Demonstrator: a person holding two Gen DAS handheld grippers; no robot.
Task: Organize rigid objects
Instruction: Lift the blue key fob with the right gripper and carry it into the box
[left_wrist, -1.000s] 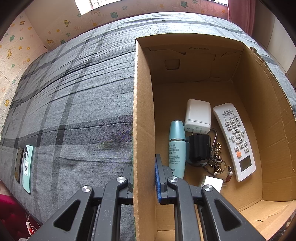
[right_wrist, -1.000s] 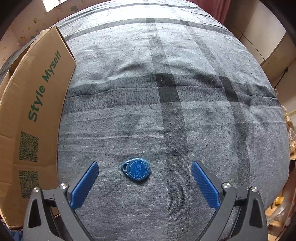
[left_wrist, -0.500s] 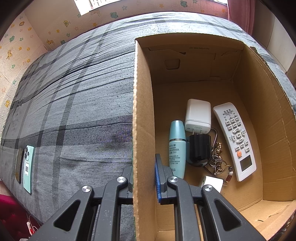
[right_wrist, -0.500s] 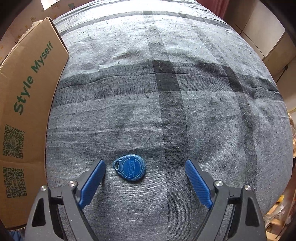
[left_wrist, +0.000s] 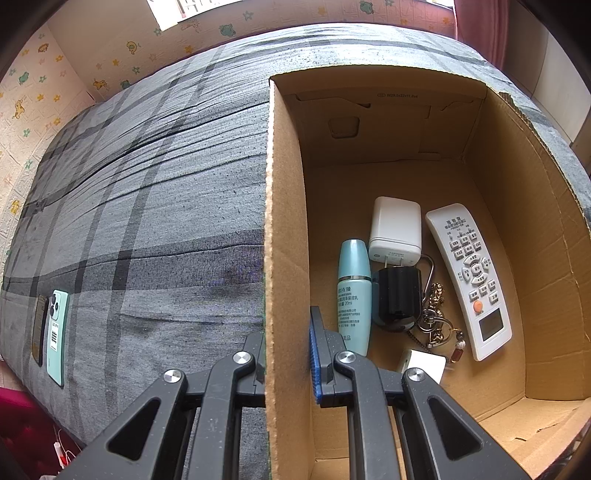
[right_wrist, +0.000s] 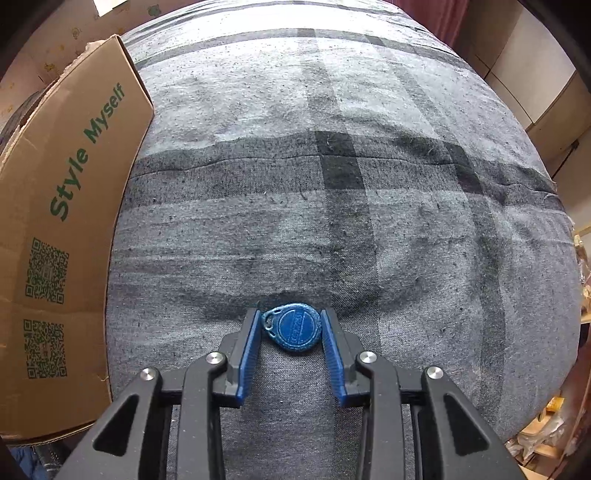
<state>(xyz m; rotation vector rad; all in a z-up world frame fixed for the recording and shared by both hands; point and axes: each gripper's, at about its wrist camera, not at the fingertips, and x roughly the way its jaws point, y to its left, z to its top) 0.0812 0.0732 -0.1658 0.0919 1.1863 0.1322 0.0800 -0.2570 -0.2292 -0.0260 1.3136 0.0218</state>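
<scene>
My right gripper (right_wrist: 291, 336) is shut on a blue key fob (right_wrist: 293, 330) that lies on the grey plaid cloth (right_wrist: 332, 184); both blue pads touch its sides. My left gripper (left_wrist: 286, 354) is shut on the left wall of the cardboard box (left_wrist: 284, 221), one finger outside, one inside. Inside the box lie a teal bottle (left_wrist: 354, 295), a white charger (left_wrist: 396, 230), a black cap-shaped object (left_wrist: 399, 297), a key bunch (left_wrist: 437, 317), a white remote (left_wrist: 471, 278) and a small white block (left_wrist: 424, 365).
The box's outer side, printed "Style Myself", (right_wrist: 62, 221) stands just left of my right gripper. Two phones (left_wrist: 50, 321) lie near the cloth's left edge. The cloth drops off at the right edge (right_wrist: 565, 258).
My right gripper moved forward over the key fob and closed its fingers onto it. The left gripper and the box have not moved.
</scene>
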